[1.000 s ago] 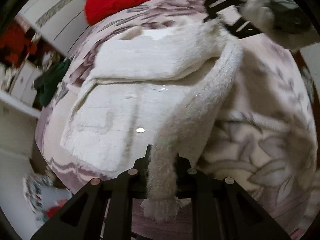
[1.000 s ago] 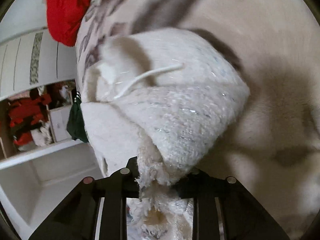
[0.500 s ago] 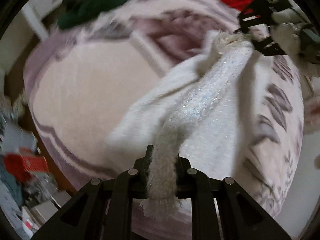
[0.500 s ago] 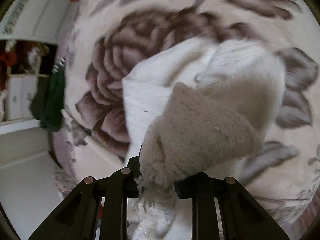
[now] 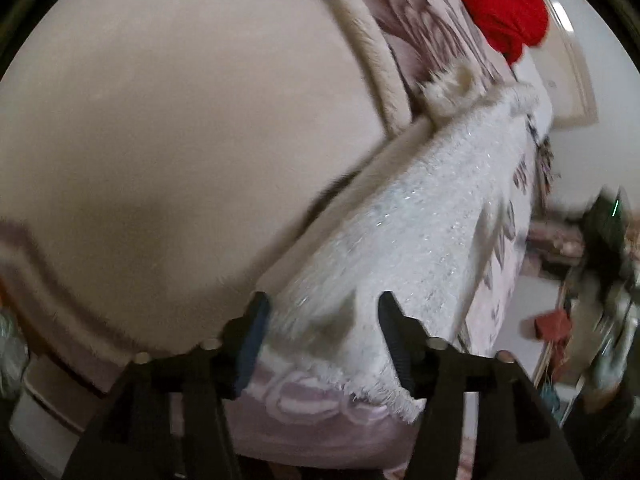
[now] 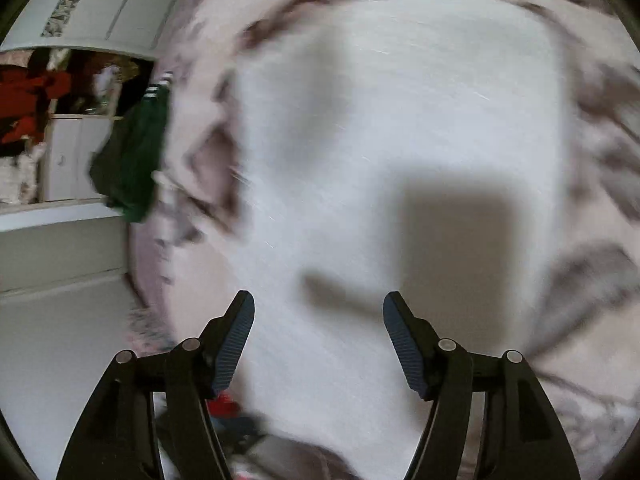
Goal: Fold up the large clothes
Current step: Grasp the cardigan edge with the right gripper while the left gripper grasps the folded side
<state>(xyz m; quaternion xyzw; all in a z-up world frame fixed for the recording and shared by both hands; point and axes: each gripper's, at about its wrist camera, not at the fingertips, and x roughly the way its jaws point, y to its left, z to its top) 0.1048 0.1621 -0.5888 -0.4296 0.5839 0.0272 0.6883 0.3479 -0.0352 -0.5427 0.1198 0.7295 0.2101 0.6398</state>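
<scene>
The fluffy white knitted garment with glinting threads (image 5: 420, 232) lies folded on the bed's floral plush blanket (image 5: 180, 140), its fringed edge near the bed's side, probably so the finished bundle stays within reach. The left claw (image 5: 320, 320) is released, its fingers spread on either side of the garment's near end, gripping nothing. The right claw (image 6: 318, 334) is likewise released, hanging above the garment's flat white panel (image 6: 400, 128); its shadow falls there. A red knitted pile (image 5: 504, 4) sits farther up the bed.
</scene>
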